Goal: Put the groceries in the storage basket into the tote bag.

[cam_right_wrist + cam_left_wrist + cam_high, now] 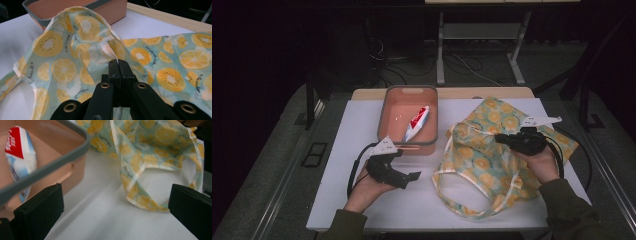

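Two grippers over white table [362,120]. Left gripper [411,176] held low above bare tabletop, just in front of bin [385,117], jaws spread wide apart, nothing between them. Seen in left gripper view: both black jaws at frame edges, white surface and loose hem of bag between them, farther off. Right gripper [118,64] clamped tight on a thin fold of fabric bag [62,62], jaws pressed together with white seam edge pinched at the tips. Pinched section raised into a peak above the table; rest of bag lying crumpled and spread to the person's right side of table, handle loops [452,192] trailing toward near edge. Bag pattern: yellow citrus slices on pale green, small print text, illegible. Salmon-coloured bin with grey rim at centre rear of table, just left of bag; whether touching it, cannot tell. Toothpaste tube [417,122] (red, white, blue) lying diagonally inside bin. Right hand [542,162] gripping tool from behind. Wooden table edge [492,92] visible beyond white cover.
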### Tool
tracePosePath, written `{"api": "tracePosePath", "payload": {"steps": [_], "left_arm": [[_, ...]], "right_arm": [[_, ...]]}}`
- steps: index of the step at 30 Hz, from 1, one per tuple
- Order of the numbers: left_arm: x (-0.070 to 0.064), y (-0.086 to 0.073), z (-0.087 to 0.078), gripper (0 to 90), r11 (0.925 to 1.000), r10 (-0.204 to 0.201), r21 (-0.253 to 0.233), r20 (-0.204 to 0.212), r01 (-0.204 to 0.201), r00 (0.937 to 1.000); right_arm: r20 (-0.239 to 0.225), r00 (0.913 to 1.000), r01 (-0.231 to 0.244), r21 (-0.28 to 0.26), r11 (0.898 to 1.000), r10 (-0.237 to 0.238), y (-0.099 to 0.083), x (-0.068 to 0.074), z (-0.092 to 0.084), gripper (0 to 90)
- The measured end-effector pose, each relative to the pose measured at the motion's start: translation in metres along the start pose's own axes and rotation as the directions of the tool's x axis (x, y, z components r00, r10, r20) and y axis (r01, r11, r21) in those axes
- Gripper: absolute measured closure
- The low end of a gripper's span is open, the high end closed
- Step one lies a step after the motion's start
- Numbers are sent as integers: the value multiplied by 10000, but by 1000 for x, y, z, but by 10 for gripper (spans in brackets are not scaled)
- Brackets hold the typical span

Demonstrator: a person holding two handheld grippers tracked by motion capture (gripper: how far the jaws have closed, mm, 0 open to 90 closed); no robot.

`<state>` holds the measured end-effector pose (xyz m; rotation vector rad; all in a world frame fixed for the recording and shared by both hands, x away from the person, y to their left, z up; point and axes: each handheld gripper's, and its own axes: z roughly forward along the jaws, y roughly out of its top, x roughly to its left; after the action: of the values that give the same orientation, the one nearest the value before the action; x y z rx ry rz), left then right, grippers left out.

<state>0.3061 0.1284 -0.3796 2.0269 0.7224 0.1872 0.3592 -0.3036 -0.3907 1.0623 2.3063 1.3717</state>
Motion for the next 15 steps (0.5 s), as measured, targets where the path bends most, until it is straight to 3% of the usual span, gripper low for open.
{"api": "tracePosePath", "payload": {"steps": [9,15], "left_arm": [[35,54,21,15,10000,93,24,-762,-91,9971],[64,74,41,88,9998,-141,142,-1332,162,9910]], "right_arm": [[-55,10000,-43,-53,10000,43,0,0,-1,898],[-62,9999,-82,-155,9998,81,0,-1,-4,898]]}}
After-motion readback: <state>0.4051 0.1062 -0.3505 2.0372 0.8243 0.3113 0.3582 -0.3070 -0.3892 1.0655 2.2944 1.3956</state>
